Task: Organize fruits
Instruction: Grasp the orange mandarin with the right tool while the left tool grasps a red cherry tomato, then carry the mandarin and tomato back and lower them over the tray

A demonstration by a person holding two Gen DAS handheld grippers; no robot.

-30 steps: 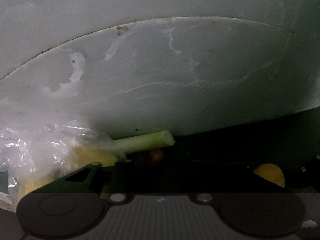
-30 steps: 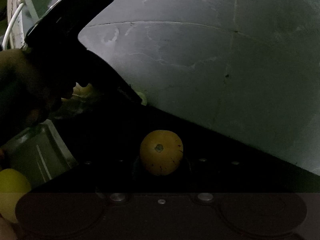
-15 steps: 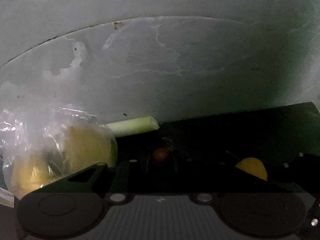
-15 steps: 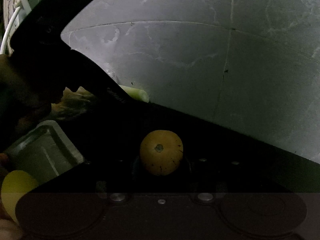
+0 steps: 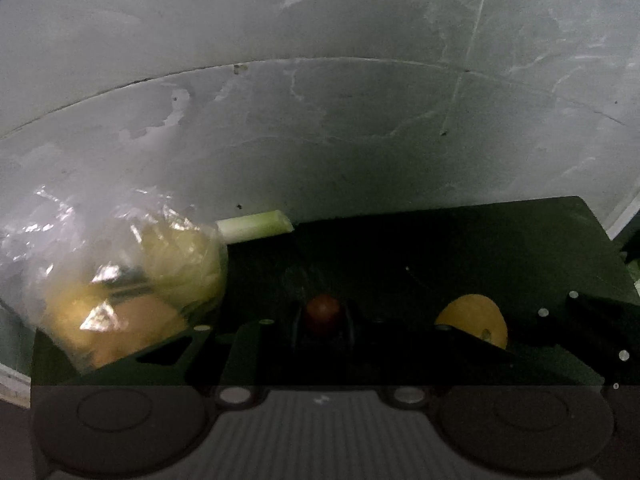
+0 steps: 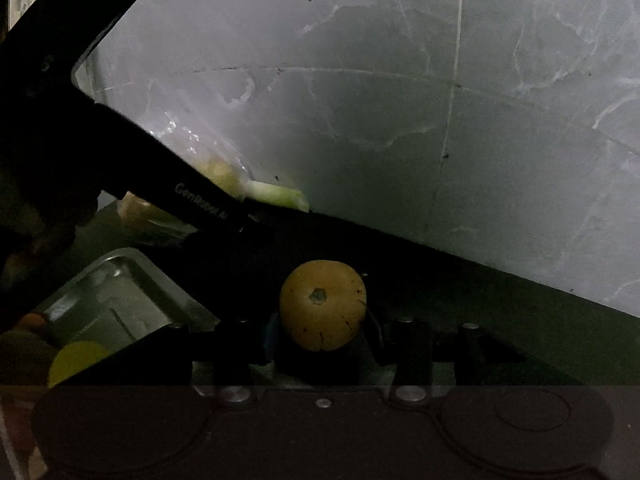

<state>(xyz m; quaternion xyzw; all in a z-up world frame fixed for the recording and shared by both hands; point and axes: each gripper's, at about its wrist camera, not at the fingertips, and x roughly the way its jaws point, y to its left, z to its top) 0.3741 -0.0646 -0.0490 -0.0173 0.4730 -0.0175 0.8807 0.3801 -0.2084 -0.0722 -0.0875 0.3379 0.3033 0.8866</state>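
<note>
left gripper [image 5: 322, 316] clamped on small red fruit [image 5: 322, 310] | right gripper [image 6: 322, 320] clamped on yellow fruit [image 6: 322, 305]; both over dark table [image 5: 460, 248] | bagged fruit [image 5: 132, 280] left; metal tray [image 6: 116, 300] beside

Wall [image 5: 360, 140]: matt grey plaster, cracked and patchy. Bag [image 5: 80, 240]: thin clear plastic, crinkled, with glossy highlights. Tray [image 6: 112, 300]: smooth metal with a dull sheen. Yellow fruit [image 6: 322, 306]: smooth matt skin with dark specks. Tabletop [image 5: 460, 248]: dark, matt.
</note>
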